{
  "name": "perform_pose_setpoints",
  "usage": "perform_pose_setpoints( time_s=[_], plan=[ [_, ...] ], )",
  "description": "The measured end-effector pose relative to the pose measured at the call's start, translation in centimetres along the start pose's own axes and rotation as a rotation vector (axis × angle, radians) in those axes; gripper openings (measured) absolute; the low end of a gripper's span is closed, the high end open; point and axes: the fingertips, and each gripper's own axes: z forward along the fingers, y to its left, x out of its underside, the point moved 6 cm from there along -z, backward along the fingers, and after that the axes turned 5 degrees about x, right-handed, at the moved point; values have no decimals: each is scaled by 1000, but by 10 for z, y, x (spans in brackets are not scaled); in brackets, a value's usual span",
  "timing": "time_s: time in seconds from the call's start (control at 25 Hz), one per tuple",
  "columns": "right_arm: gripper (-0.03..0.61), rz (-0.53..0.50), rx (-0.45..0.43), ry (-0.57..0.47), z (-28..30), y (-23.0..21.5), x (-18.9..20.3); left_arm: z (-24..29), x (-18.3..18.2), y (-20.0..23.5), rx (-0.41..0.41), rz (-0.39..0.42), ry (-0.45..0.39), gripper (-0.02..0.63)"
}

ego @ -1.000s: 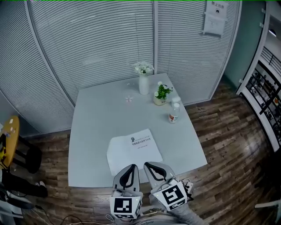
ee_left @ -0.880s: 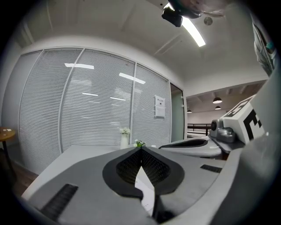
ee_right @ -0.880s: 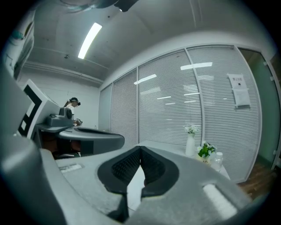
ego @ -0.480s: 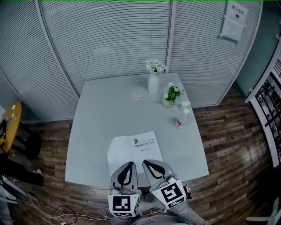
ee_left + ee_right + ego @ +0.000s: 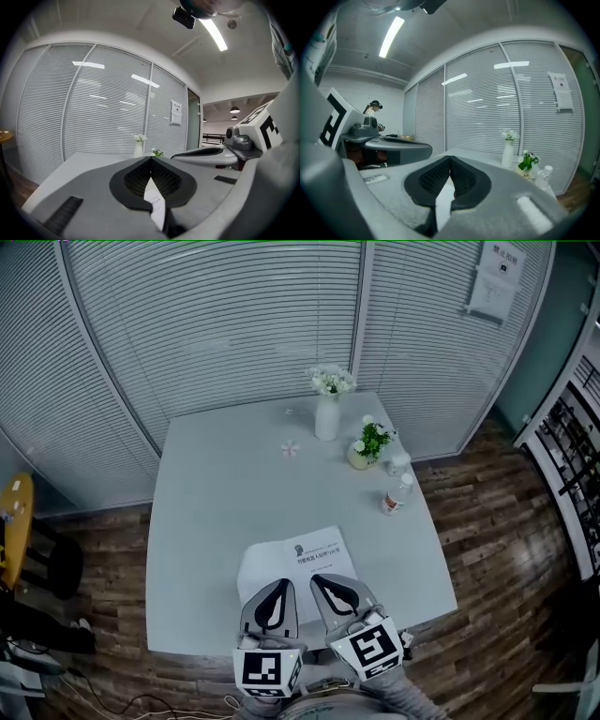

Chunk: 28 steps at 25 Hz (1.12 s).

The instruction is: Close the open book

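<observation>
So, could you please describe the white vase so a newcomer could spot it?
Find the pale table before the slatted blinds. Near its far edge stands the vase: tall, slim, white, holding white flowers, unlike the squat green potted plant beside it.

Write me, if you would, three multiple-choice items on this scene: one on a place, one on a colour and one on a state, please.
1. Where does the book lie?
A) at the table's near edge
B) at its far edge
C) on the floor

2. What colour is the vase?
A) red
B) white
C) black

3. How do the left gripper's jaws stand?
A) wide apart
B) clamped on a bottle
C) together, empty

Answers:
1 A: the head view shows its pages at the near edge.
2 B: it shows white there.
3 C: its own view shows the tips meeting with nothing between them.
</observation>
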Motion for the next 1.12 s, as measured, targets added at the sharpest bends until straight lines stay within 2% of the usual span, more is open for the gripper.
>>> perform_pose_setpoints(
  time_s=[0.28, 0.6, 0.88, 1.12],
  plan=[
    [2, -4, 51, -10, 31, 14, 6, 2, 15, 32, 74, -6, 20, -2],
    [2, 11, 104, 32, 40, 18, 26, 7, 37, 53, 111, -9, 67, -2],
    [2, 7, 118, 55, 43, 14, 35, 14, 64, 60, 91, -26, 123, -2],
    [2, -2, 117, 94, 47, 11, 46, 15, 94, 73, 64, -76, 187, 0]
  ],
)
